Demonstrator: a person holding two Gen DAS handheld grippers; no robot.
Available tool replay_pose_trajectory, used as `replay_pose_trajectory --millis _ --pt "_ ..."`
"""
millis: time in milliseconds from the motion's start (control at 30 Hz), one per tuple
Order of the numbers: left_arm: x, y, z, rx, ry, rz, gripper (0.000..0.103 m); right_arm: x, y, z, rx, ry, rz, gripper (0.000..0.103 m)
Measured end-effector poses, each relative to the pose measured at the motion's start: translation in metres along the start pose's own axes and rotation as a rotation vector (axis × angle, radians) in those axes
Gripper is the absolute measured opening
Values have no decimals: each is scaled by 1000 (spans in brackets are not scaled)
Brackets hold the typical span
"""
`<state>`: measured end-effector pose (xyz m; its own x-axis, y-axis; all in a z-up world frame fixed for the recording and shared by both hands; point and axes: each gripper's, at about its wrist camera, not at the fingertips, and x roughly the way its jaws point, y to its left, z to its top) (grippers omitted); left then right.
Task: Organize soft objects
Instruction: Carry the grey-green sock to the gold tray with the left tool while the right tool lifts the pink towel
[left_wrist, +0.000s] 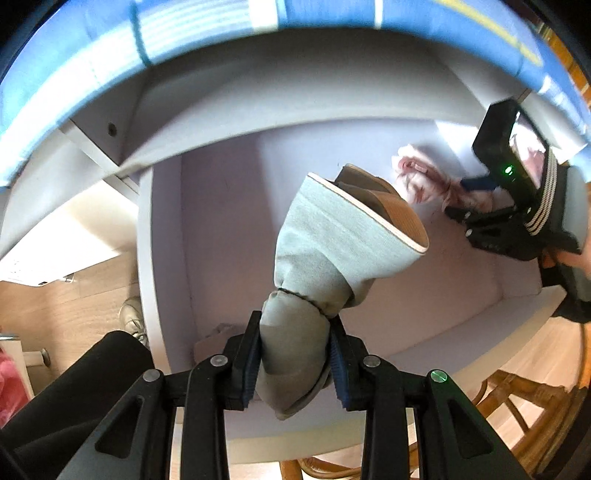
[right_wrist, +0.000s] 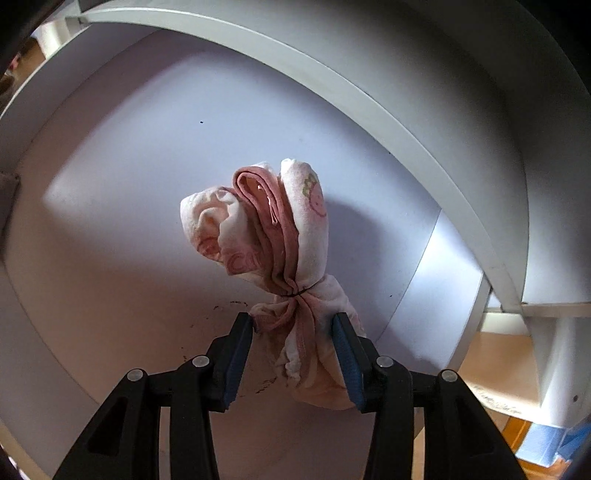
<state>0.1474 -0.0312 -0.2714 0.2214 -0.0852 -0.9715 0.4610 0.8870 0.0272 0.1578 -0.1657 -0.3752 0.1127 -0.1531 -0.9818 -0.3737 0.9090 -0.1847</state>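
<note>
My left gripper (left_wrist: 295, 325) is shut on the narrow end of a grey-green cloth bundle (left_wrist: 332, 240) that is tied with a thin band. The bundle has a tan lining and hangs above the pale lilac desk top (left_wrist: 221, 221). In the right wrist view a pink and white patterned cloth bundle (right_wrist: 258, 221), also tied with a band, sits between the pads of my right gripper (right_wrist: 293, 321). The right pad lies against the cloth; the left pad touches it only at the tip. In the left wrist view the right gripper (left_wrist: 461, 199) is at the far right, with the pink bundle (left_wrist: 417, 177) down at the desk surface.
A white shelf board (left_wrist: 295, 110) arches over the back of the desk, and a blue striped fabric (left_wrist: 184, 29) lies beyond it. A rattan chair (left_wrist: 517, 406) stands at the lower right. A person's black trouser leg (left_wrist: 74, 387) and pale shoe (left_wrist: 133, 314) are at the lower left.
</note>
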Motion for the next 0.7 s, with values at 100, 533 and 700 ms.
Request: replay_pose_trajectory --millis 100,533,700 --pt "-16 7 7 10 -35 11 33 1 -2 0 3 12 25 47" --pt "-90 4 13 7 -237 -32 33 11 -10 -5 46 117 105 37" --pt "-116 3 20 -3 -295 -54 33 21 -7 -13 58 172 136 35"
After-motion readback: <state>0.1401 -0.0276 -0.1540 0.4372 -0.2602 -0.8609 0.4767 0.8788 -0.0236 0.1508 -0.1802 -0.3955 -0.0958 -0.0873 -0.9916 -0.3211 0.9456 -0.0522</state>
